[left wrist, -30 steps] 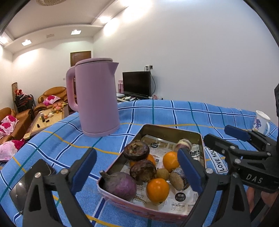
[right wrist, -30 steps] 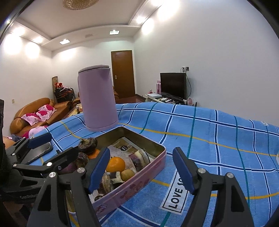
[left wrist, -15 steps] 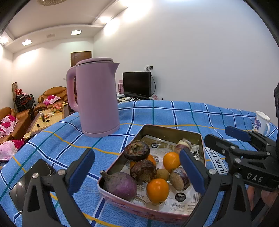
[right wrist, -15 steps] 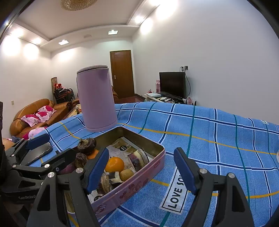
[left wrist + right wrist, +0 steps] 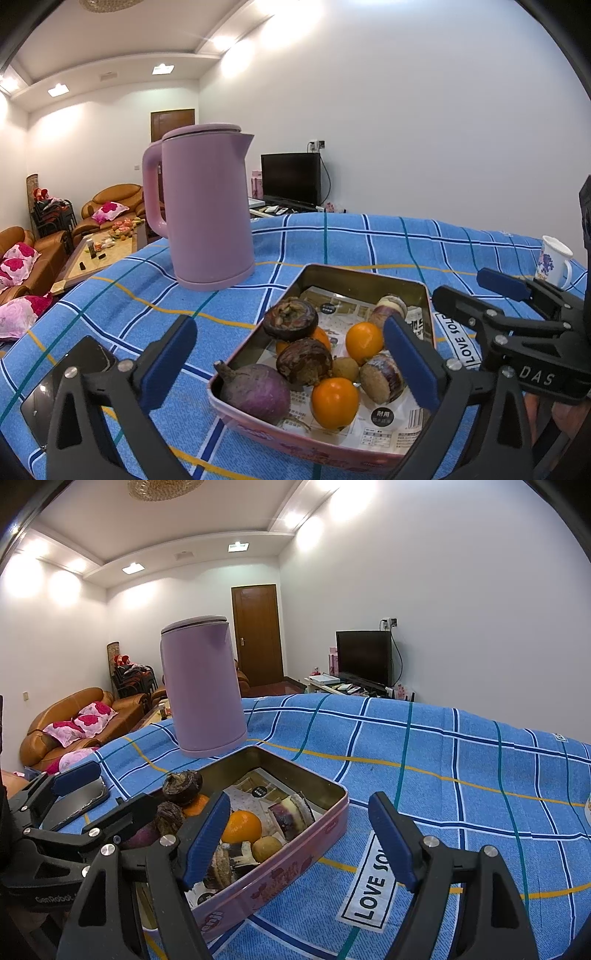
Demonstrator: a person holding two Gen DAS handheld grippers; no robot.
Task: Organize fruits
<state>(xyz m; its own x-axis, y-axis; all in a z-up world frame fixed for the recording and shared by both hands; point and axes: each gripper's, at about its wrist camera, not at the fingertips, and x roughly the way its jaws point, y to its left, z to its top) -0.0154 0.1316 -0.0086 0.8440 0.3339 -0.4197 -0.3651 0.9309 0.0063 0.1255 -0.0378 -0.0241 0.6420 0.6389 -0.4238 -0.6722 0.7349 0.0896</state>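
A pink tin tray (image 5: 364, 275) lined with paper sits on the blue checked cloth. It holds several oranges (image 5: 334, 402), dark round fruits (image 5: 290, 324), a purple bulb (image 5: 256, 392), a small brown fruit (image 5: 345, 368) and cut taro pieces (image 5: 380, 376). My left gripper (image 5: 290, 369) is open and empty, hovering over the tray's near end. My right gripper (image 5: 301, 838) is open and empty, above the tray's right rim (image 5: 321, 823). The right gripper also shows in the left wrist view (image 5: 476, 291).
A tall pink kettle (image 5: 207, 206) stands behind the tray. A black phone (image 5: 61, 384) lies at the left on the cloth. A white mug (image 5: 554, 262) stands at the far right. A "LOVE SOLO" label (image 5: 373, 882) is on the cloth right of the tray.
Both grippers have drawn back and risen slightly; the left jaws look a little wider. The tray and fruits have not moved.
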